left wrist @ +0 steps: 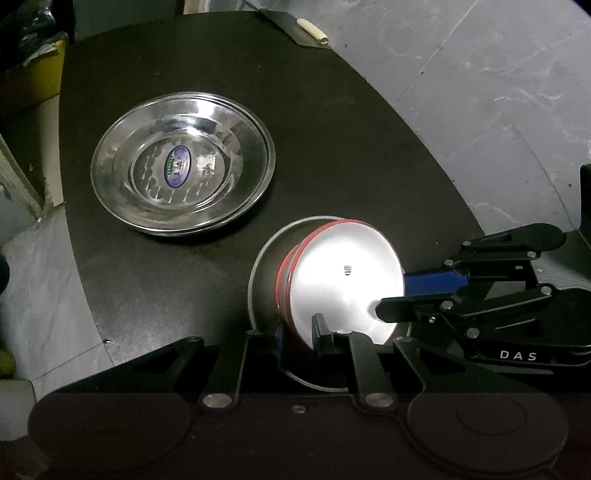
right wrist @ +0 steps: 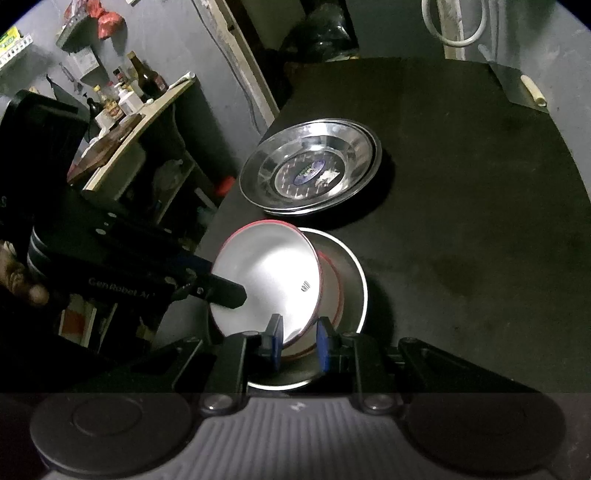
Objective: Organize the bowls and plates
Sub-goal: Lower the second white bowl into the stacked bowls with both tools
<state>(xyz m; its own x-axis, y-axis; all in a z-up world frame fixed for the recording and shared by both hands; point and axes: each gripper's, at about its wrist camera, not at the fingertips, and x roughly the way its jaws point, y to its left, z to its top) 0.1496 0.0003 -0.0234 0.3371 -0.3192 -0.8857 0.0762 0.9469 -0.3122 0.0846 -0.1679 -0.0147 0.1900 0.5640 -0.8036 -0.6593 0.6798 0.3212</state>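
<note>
The white bowl (left wrist: 343, 280) with a red rim is tilted over a steel bowl (left wrist: 264, 280) near the front edge of the dark desk (left wrist: 332, 129). Both tongs are clamped on its rim: the left tongs (left wrist: 299, 332) from below, the right tongs (right wrist: 299, 345) from the other side. Behind, stacked steel plates (left wrist: 183, 162) lie flat, with bare desk to their right. The steel bowl is mostly hidden.

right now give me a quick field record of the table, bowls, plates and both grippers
surface: black table
held item: white red-rimmed enamel bowls, nested, tilted
under it: steel-rimmed dish on the table
left gripper: shut on the bowls' rim
right gripper: shut on the bowls' rim, opposite side
stack: shiny steel plates, further back, apart from the bowls
far corner: pale roll
</note>
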